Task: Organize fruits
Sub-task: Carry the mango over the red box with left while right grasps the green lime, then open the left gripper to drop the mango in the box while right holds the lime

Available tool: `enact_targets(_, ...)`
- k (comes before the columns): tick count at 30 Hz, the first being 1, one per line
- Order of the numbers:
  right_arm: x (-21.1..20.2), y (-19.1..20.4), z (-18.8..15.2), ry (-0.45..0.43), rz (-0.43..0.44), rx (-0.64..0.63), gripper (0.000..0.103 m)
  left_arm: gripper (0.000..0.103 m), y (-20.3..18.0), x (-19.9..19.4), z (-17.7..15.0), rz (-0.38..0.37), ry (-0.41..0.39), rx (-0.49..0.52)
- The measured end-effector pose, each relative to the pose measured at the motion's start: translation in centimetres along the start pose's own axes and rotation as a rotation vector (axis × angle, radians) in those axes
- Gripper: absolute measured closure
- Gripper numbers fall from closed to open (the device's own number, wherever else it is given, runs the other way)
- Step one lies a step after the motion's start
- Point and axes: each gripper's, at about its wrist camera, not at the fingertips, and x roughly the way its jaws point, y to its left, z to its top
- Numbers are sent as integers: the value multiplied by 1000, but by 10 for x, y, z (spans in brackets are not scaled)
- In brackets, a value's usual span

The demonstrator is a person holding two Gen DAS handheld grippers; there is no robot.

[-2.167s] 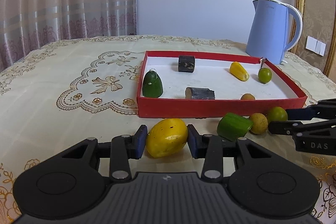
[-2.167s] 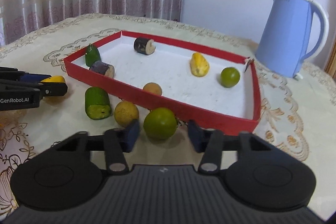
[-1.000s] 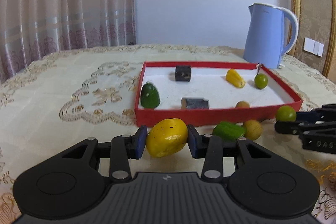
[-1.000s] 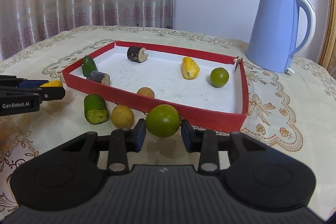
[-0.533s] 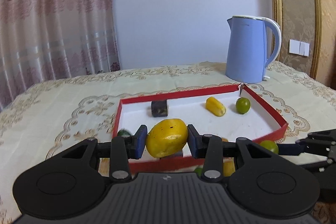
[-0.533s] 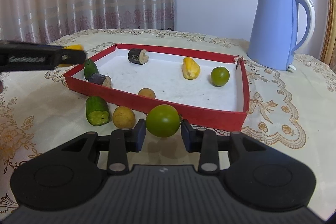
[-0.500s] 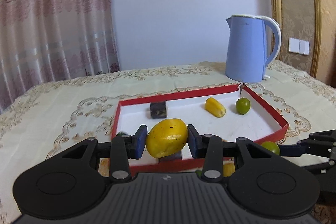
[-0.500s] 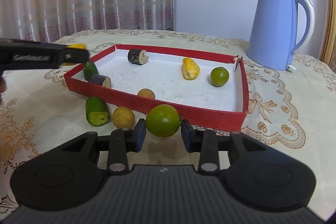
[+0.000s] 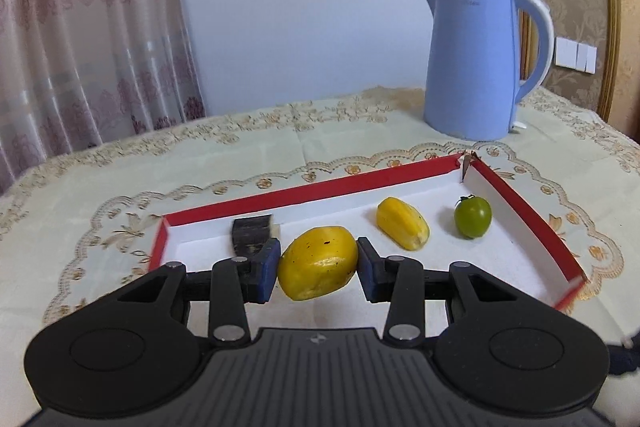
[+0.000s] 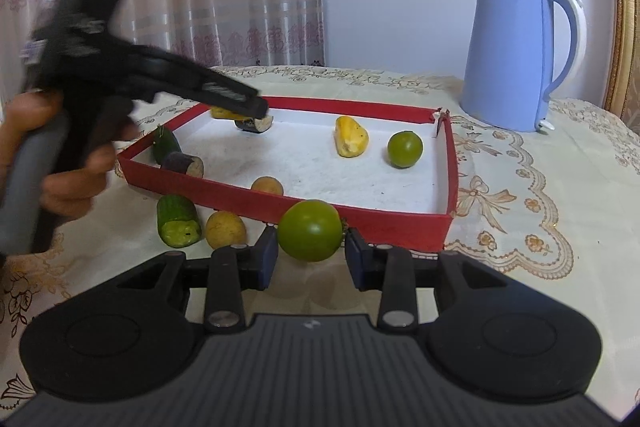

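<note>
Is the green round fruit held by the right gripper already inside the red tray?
No, the green fruit is clamped in the right gripper in front of the red tray's near wall.

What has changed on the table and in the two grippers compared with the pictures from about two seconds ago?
The left gripper has carried the yellow fruit from the tablecloth up and over the red tray. The right gripper closed on the green fruit and lifted it slightly. The fruits in the tray, the cucumber piece and the kettle stayed put.

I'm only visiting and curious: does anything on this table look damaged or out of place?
Yes. The red tray has a torn far corner near the kettle. A cut cucumber piece and a small yellow-brown fruit lie outside it.
</note>
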Motion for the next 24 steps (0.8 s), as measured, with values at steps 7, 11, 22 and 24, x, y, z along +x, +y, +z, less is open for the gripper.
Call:
enact_targets(7, -1, -1, -1, -3, -9, 8, 69, 64, -12, 29, 6, 30, 49, 29)
enact_targets(11, 0, -1, -1, -2, -9, 8, 69, 64, -12, 39, 6, 44, 65, 25)
enact_targets(22, -1, 0, -1, -2, -14, 9, 69, 56, -11, 47, 6, 76, 85, 26)
enact_targets(24, -1, 1, 0, -3, -16, 8, 69, 46, -13, 44, 7, 83, 71, 40)
